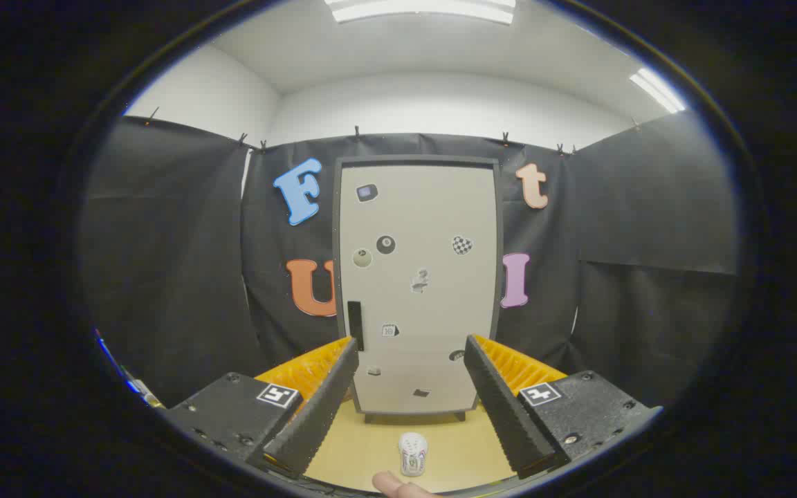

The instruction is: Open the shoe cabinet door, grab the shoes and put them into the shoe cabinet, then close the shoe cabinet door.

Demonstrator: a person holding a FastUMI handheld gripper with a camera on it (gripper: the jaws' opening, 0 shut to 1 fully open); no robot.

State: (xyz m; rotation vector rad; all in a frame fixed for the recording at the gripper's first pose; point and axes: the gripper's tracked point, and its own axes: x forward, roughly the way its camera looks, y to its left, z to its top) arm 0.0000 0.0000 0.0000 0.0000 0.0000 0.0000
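A tall pale shoe cabinet (pixel 418 277) with a dark frame stands upright beyond my fingers, its door shut and dotted with several stickers. A dark vertical handle (pixel 355 325) sits on the door's left edge, just above my left finger's tip. A small white patterned shoe (pixel 413 454) lies on the tan floor (pixel 364 449) between my fingers, in front of the cabinet. My gripper (pixel 411 353) is open, with nothing between its fingers. A person's fingertip (pixel 391 485) shows just below the shoe.
Black cloth walls close in the booth behind and on both sides of the cabinet. The tan floor stretches from the cabinet's foot toward me.
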